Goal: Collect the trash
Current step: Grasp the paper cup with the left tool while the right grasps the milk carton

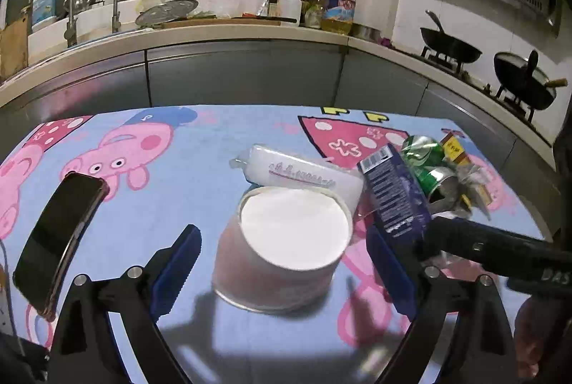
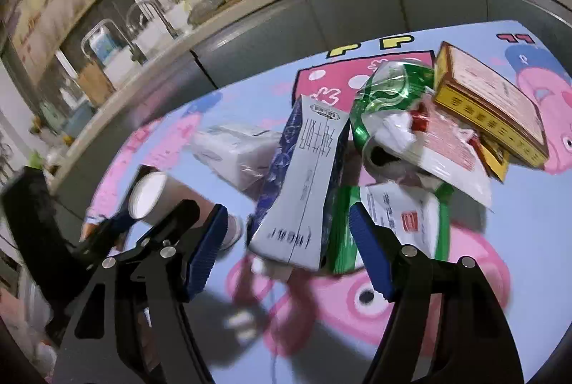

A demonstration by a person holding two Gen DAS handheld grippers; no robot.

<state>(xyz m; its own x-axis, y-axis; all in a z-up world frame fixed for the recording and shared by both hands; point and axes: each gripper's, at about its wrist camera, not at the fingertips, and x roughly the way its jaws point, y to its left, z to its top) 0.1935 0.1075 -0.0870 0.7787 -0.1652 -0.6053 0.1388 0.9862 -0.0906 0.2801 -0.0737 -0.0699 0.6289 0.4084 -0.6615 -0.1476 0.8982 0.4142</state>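
The paper cup [image 1: 289, 241] lies on its side on the cartoon-pig tablecloth [image 1: 200, 148], between the spread, empty pads of the left gripper [image 1: 286, 262]. At its 12 o'clock lies a white packet [image 1: 304, 175], its print unreadable. At 2 o'clock the blue milk carton [image 2: 304, 184], with Chinese lettering, stands between the parted, empty right gripper [image 2: 289, 252] pads. Beyond it lie a crushed green can [image 2: 389, 91] and a yellow box [image 2: 489, 105].

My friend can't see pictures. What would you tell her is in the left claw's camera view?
The open left claw hangs over a paper cup lying tipped on a blue cartoon-pig tablecloth, its blue fingers either side and not touching. Behind it lie a white packet, a dark blue carton and a crushed green can; a phone leans at left.
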